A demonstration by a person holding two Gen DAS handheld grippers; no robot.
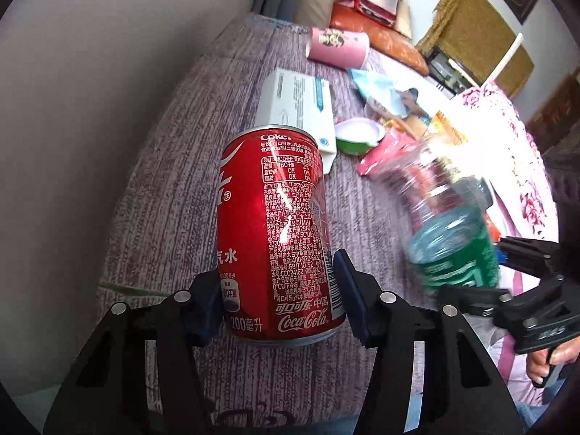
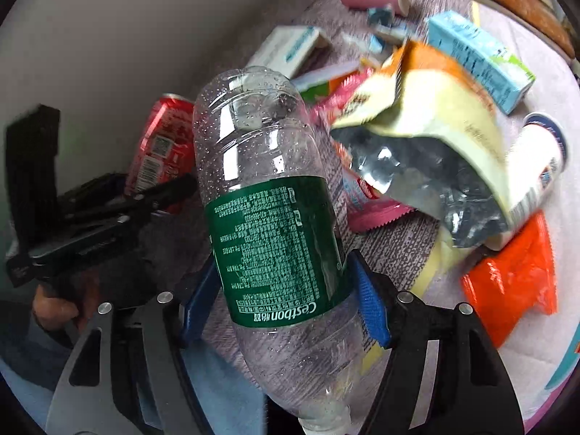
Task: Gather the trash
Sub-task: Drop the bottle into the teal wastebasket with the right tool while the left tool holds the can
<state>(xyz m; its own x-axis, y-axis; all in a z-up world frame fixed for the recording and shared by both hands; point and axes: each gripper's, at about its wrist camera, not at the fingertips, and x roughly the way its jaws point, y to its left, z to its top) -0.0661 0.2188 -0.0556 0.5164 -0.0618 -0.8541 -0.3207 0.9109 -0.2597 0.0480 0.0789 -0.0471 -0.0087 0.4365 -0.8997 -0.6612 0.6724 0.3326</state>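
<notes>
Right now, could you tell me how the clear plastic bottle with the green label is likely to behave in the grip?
The clear plastic bottle with the green label looks empty, so probably light. Its thin walls would likely flex under the right hand-held gripper. Droplets inside suggest slight dampness.

You've got a dented red Coke can [image 1: 279, 235], upright, off the table. Clear plastic bottle [image 2: 275, 217], green label, droplets inside, is tilted cap-end toward the camera, above the wrappers.
</notes>
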